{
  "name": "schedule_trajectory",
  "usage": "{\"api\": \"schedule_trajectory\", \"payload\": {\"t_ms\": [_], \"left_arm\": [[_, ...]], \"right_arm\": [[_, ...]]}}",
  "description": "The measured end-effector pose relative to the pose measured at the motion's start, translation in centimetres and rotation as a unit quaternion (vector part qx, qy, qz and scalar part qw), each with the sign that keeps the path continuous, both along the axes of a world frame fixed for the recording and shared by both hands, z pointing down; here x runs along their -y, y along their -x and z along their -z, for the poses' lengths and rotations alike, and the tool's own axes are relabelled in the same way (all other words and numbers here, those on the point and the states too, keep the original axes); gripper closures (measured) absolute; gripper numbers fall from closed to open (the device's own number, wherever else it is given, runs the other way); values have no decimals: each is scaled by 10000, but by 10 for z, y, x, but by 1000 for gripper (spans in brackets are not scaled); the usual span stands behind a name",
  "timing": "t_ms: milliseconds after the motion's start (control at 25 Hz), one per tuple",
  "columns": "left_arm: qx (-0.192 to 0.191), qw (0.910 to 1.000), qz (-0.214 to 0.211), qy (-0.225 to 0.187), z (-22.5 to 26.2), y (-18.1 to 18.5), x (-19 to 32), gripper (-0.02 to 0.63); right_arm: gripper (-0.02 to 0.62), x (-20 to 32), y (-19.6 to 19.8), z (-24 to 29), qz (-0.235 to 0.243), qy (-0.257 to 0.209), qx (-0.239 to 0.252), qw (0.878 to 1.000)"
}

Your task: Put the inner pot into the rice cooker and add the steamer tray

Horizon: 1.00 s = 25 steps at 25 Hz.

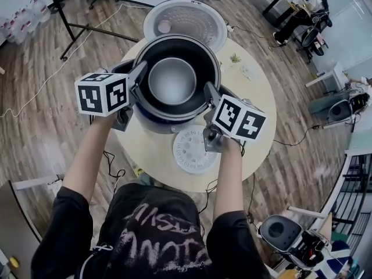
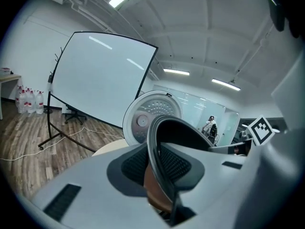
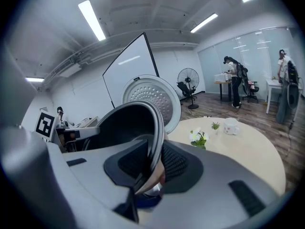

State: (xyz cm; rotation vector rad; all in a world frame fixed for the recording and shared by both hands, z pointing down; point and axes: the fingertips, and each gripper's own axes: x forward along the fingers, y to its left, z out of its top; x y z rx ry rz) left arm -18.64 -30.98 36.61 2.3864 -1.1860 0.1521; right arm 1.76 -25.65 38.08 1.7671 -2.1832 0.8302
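1. The left gripper [image 1: 139,77] pinches the left rim of the inner pot [image 1: 172,80], its jaws pressed on either side of the thin metal edge
2. The right gripper [image 1: 210,96] pinches the opposite rim in the same way, pads on both faces of the edge
3. The inner pot hangs between the two grippers, right over the opening of the rice cooker [image 1: 156,117]; whether it is fully seated cannot be told
4. The cooker's lid [image 1: 185,19] stands open behind the pot
5. The white steamer tray [image 1: 189,153] lies flat on the round table [image 1: 258,106], just in front of the cooker and beside the right gripper
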Motion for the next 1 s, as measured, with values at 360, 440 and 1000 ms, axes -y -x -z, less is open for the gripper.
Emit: {"api": "schedule_trajectory", "payload": {"t_ms": [360,440,1000], "left_arm": [[308,9931,-143,1118,-40,2,12,514],[378,9907,-177,1296,-46,2,14,514],[859,9656,-477,2408,-93,-1,16,509]], "right_arm": [[495,17,6,-34,424,1071,20,9933],[493,18,7,-39,497,1263,19,9907],[488,25,3,-81,937,2381,-206,9665]]}}
